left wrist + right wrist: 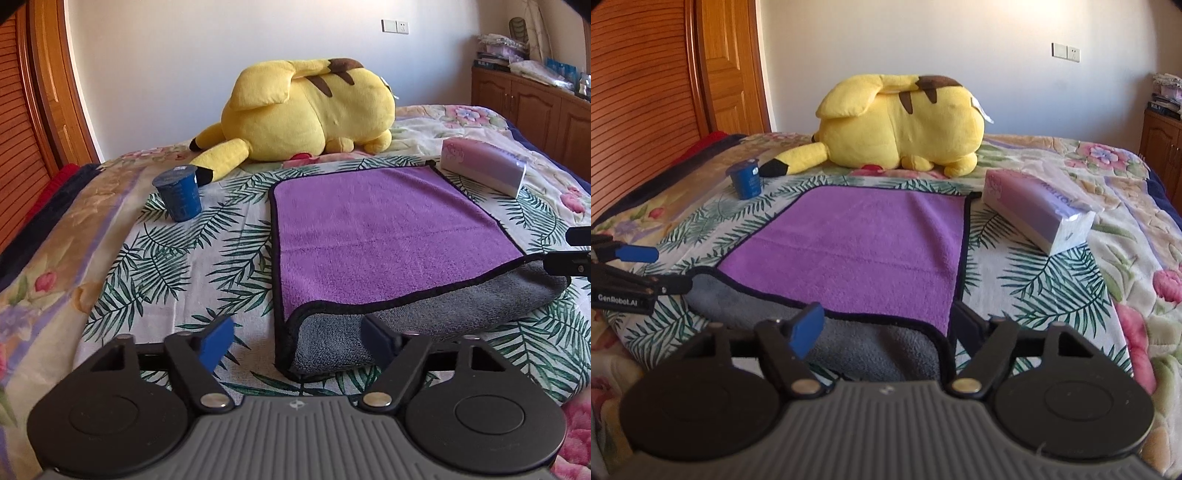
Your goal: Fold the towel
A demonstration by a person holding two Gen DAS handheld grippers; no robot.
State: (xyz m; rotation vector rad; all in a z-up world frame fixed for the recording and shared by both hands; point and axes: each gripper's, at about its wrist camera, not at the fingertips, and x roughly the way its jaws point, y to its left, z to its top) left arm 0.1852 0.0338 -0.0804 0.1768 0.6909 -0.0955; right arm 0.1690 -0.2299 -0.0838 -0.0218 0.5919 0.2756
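My left gripper [297, 341] and right gripper [886, 330] are gaping wide at the purple towel's [380, 236] upturned grey near edge.

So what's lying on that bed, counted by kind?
Purple-and-grey fleece towel: 1
Yellow plush toy: 1
Dark blue plastic cup: 1
Pink-and-white tissue pack: 1
Total: 4

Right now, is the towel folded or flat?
Folded once. The towel lies doubled on the bed: purple layer on top, grey underside peeking out along the near edge.
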